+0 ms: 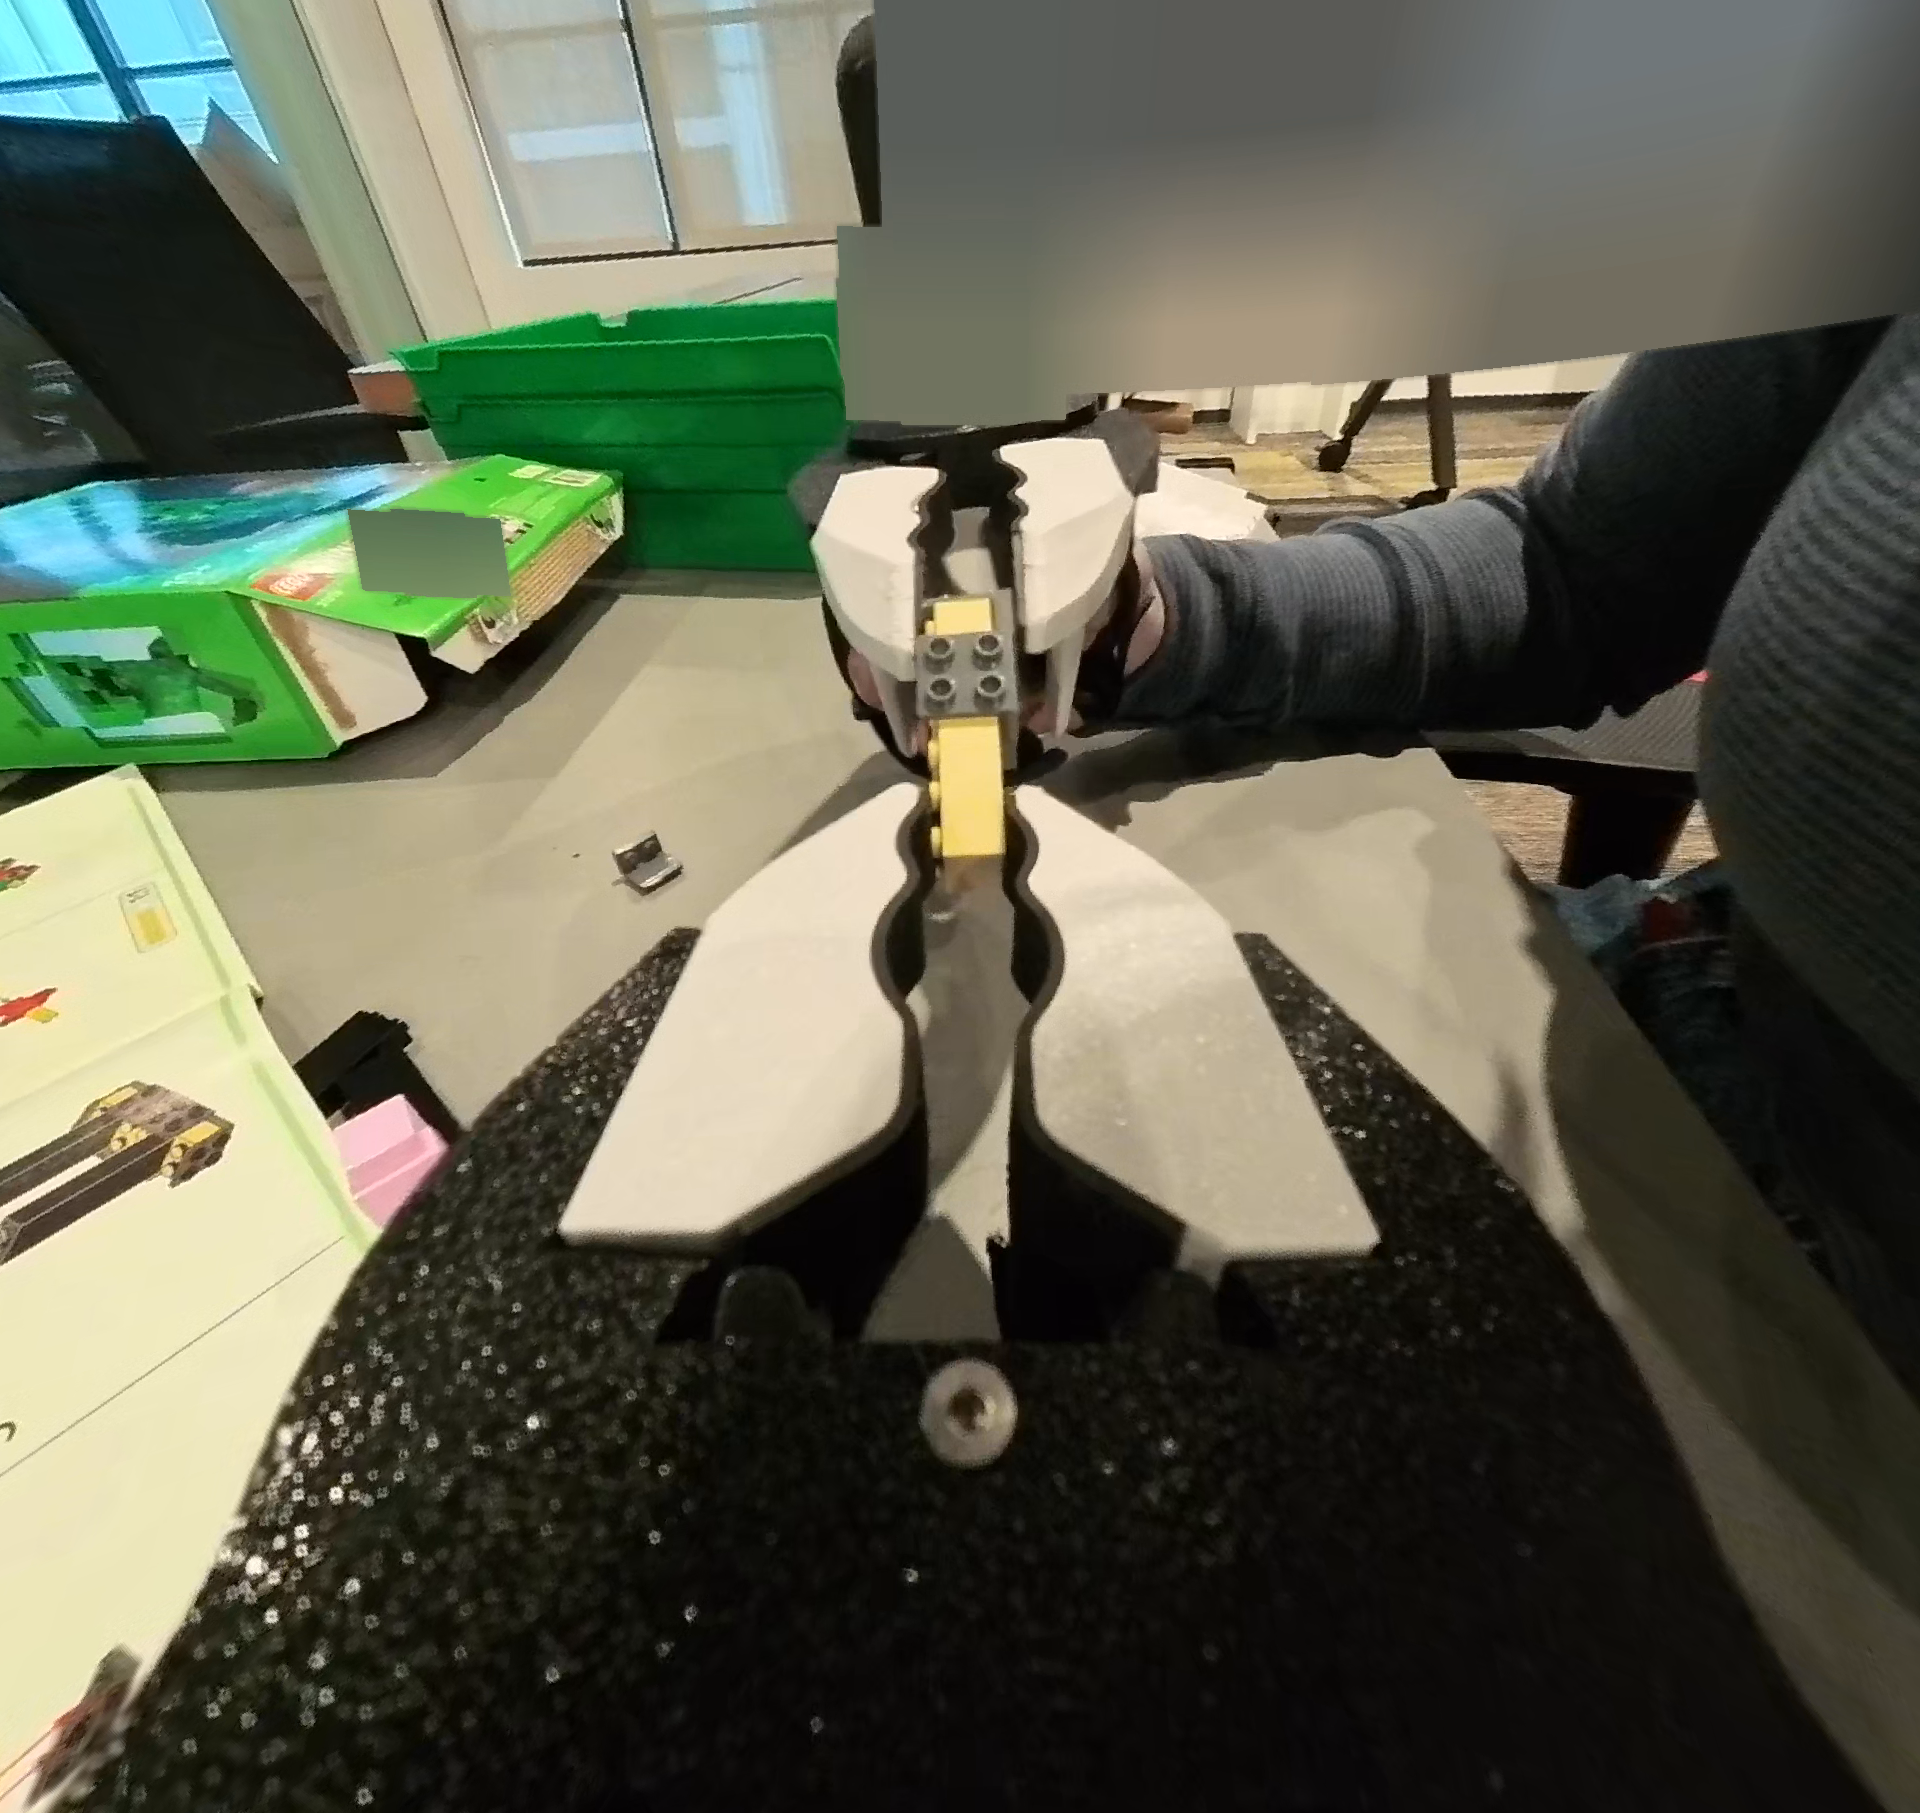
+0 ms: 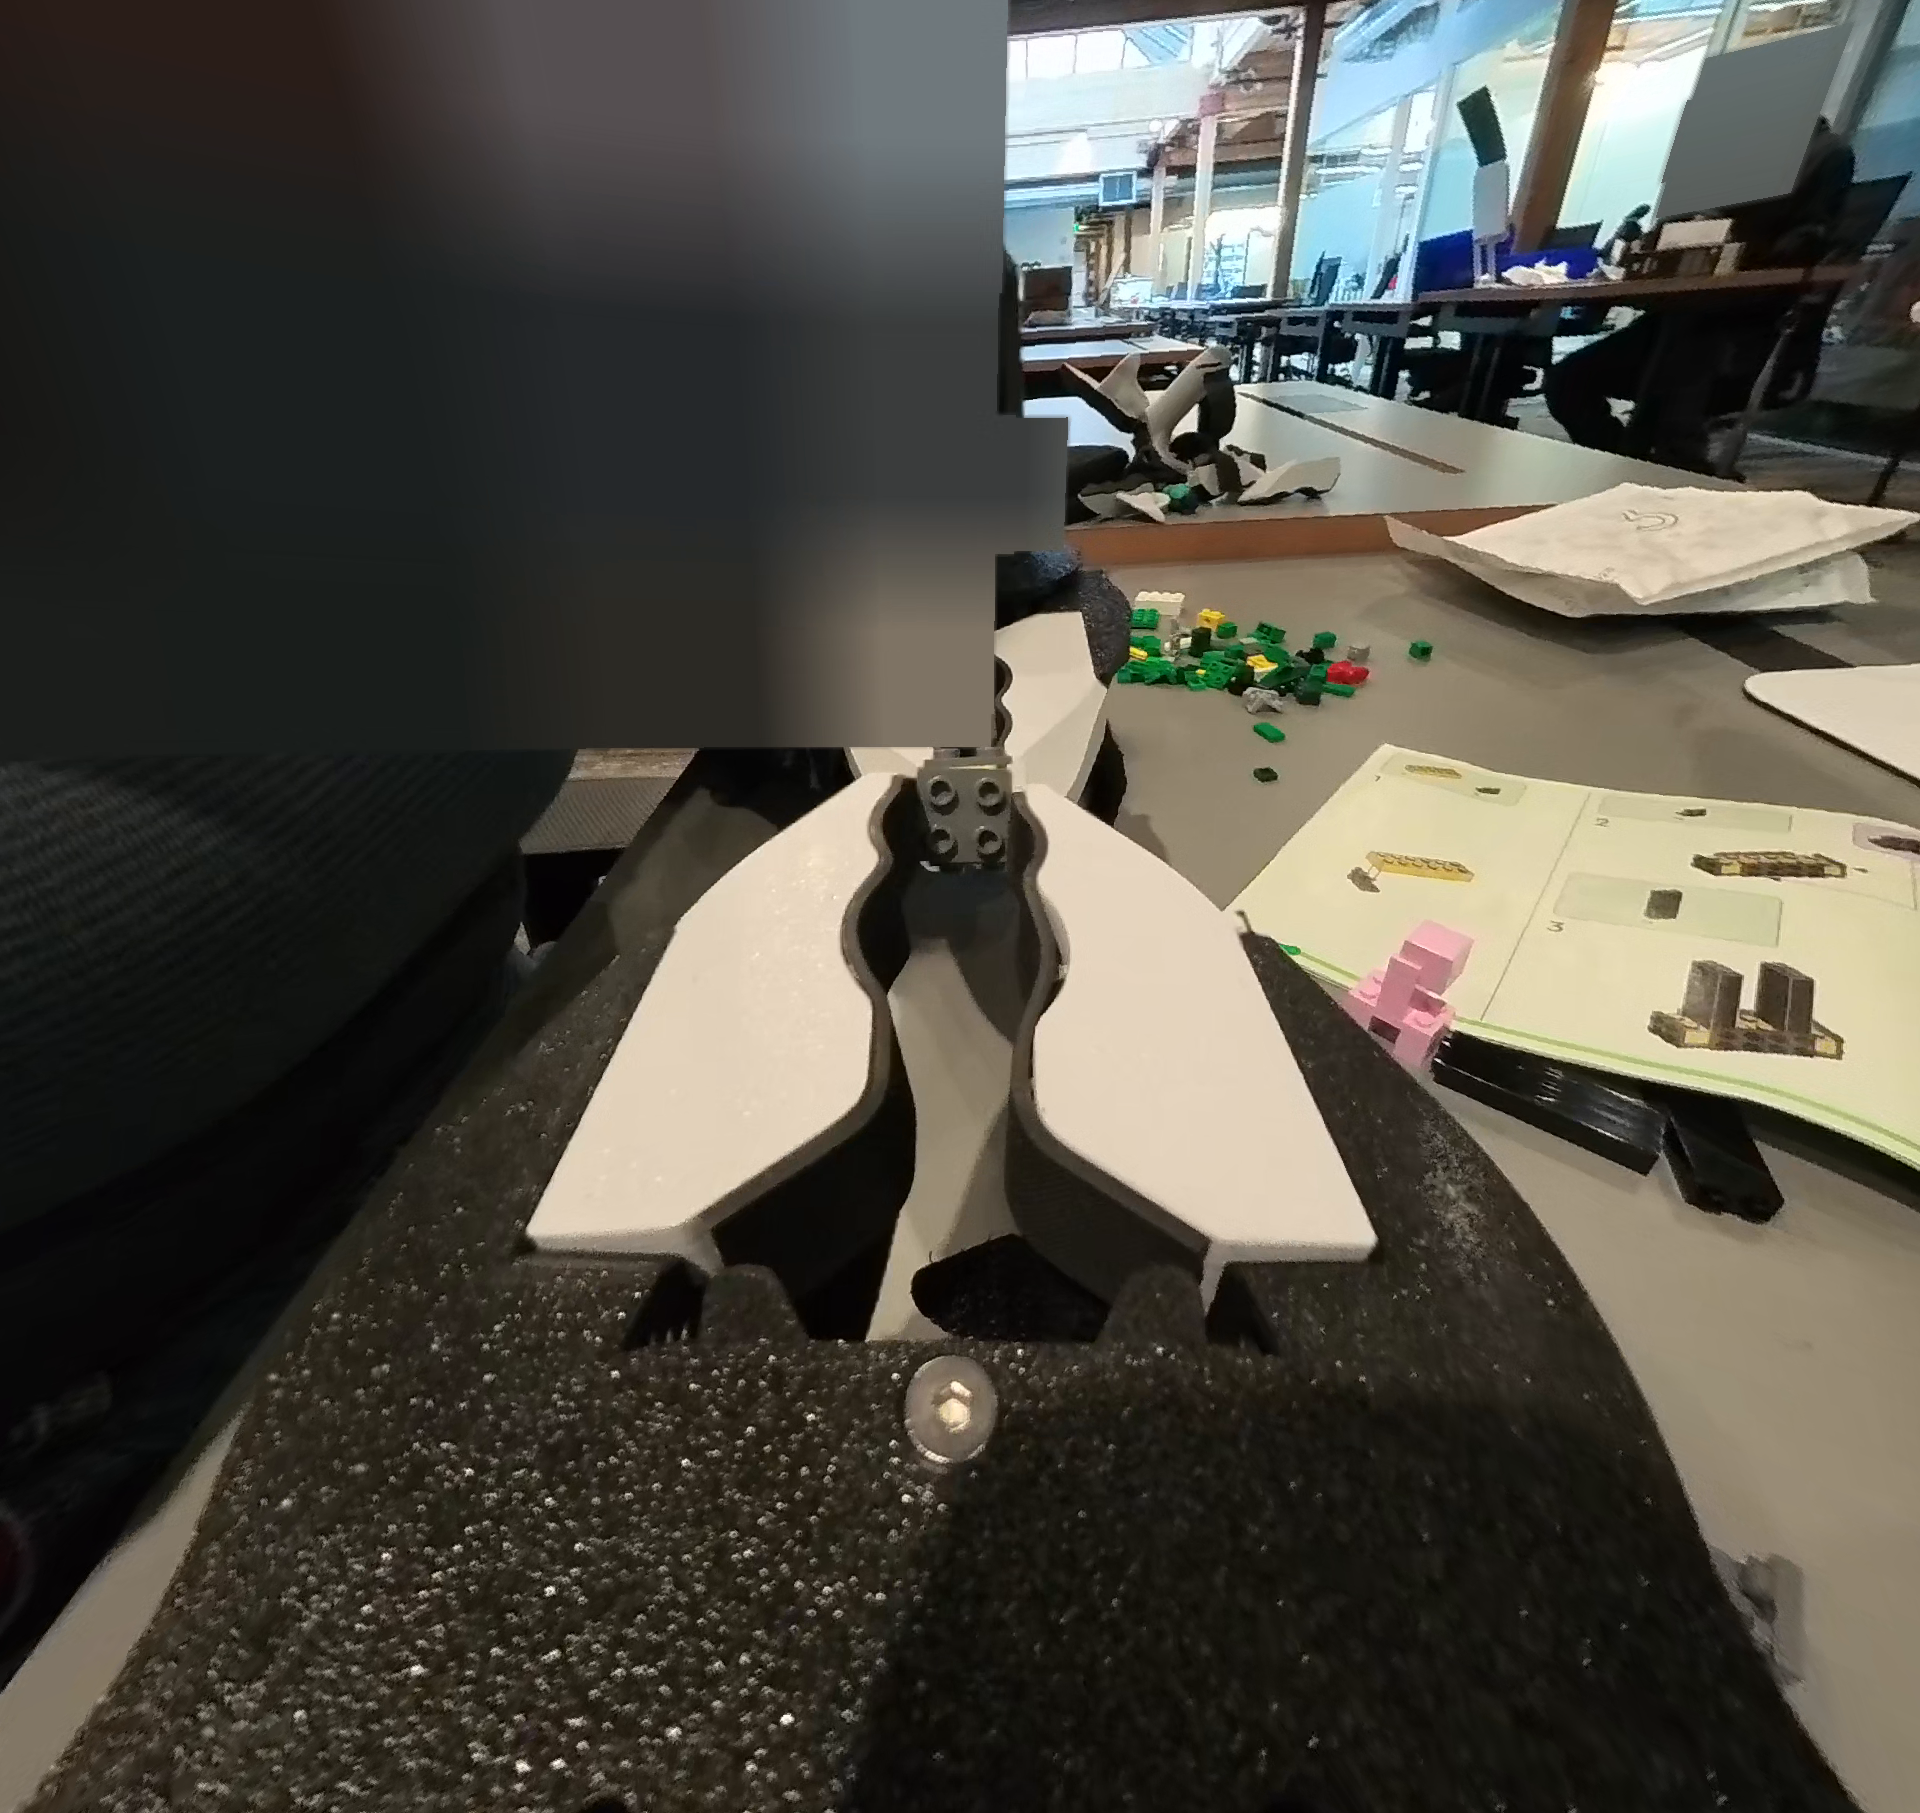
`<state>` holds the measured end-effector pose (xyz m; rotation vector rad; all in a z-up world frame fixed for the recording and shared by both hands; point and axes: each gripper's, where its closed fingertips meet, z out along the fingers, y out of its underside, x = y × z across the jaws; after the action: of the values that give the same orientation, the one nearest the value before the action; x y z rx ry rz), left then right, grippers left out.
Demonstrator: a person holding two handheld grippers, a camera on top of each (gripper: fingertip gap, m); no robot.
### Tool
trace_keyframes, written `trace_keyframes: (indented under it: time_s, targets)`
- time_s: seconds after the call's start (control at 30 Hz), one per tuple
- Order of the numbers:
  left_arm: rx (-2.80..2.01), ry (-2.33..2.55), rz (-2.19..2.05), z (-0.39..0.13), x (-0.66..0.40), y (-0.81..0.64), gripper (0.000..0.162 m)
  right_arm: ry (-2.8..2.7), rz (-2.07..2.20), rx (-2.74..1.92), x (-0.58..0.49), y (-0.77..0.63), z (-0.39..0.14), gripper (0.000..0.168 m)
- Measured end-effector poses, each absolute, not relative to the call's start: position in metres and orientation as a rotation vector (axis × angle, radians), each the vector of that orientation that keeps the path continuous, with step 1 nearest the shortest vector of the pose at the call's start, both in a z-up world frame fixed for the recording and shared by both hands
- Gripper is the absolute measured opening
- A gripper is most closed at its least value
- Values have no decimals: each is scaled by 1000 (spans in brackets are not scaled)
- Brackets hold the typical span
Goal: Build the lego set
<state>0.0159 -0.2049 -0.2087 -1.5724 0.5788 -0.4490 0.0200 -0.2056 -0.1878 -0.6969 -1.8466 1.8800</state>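
1. A green box (image 1: pixel 208 641) lies on the counter (image 1: pixel 520 828) to the left in the left wrist view. A small red square brand logo sits on its open flap, and fine print runs along its far edge (too small to read, and partly covered by a blurred patch).
2. An instruction booklet (image 2: pixel 1621 911) with pale green pages lies open on the counter in the right wrist view. Small step numerals stand at the corners of its build pictures.
3. A crumpled white paper bag (image 2: pixel 1662 542) farther back bears one faint, curved dark mark, not legible.
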Motion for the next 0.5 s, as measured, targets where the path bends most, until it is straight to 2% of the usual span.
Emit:
trace_keyframes:
  time_s: [0.5]
  targets:
    - [-1582, 576, -422, -211, 15, -204, 12, -1854, 1881, -738, 19, -204, -190, 16]
